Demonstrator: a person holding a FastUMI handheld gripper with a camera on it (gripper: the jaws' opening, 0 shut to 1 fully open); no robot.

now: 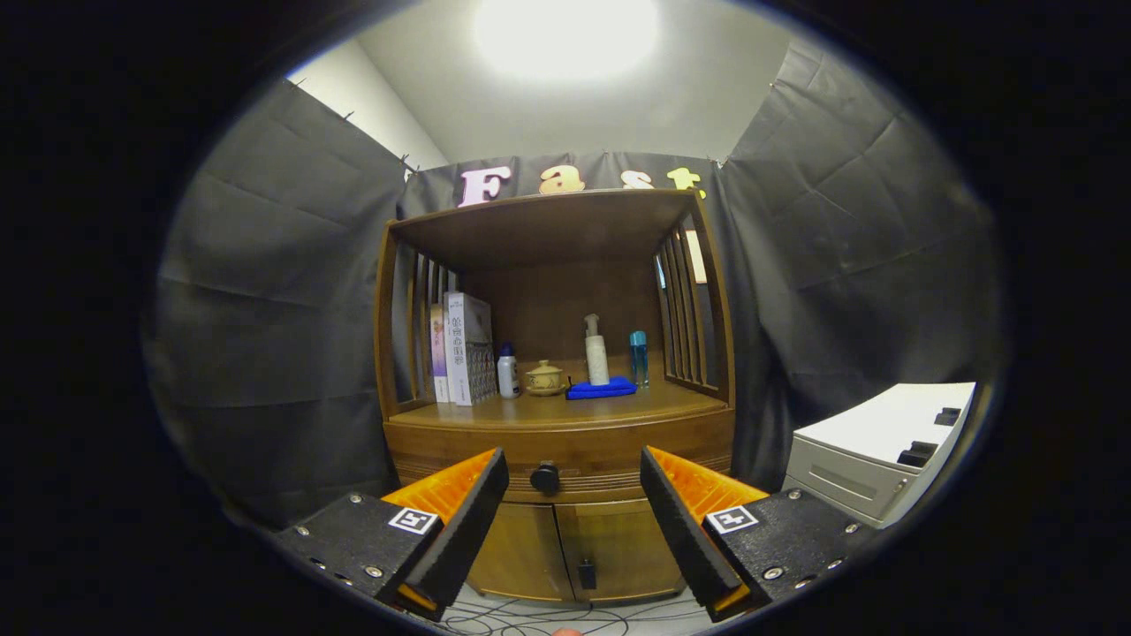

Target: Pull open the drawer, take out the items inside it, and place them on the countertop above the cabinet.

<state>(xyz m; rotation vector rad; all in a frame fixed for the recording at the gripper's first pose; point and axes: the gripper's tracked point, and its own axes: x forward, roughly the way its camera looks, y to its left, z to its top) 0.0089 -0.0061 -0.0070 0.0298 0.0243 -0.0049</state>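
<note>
The gripper (574, 495) sits low in the frame with its jaws spread wide and nothing between them. Just beyond them, at the centre, the drawer (565, 450) of the wooden cabinet (565, 548) is closed, its dark round knob (545, 478) showing in the gap. Above it, the surface (565, 411) carries books (464, 349) at the left, a small white bottle (508, 371), a lidded pot (545, 378), a pump bottle (597, 351) on a blue cloth (601, 388), and a blue bottle (638, 358). A white box (875, 450) stands at the lower right.
</note>
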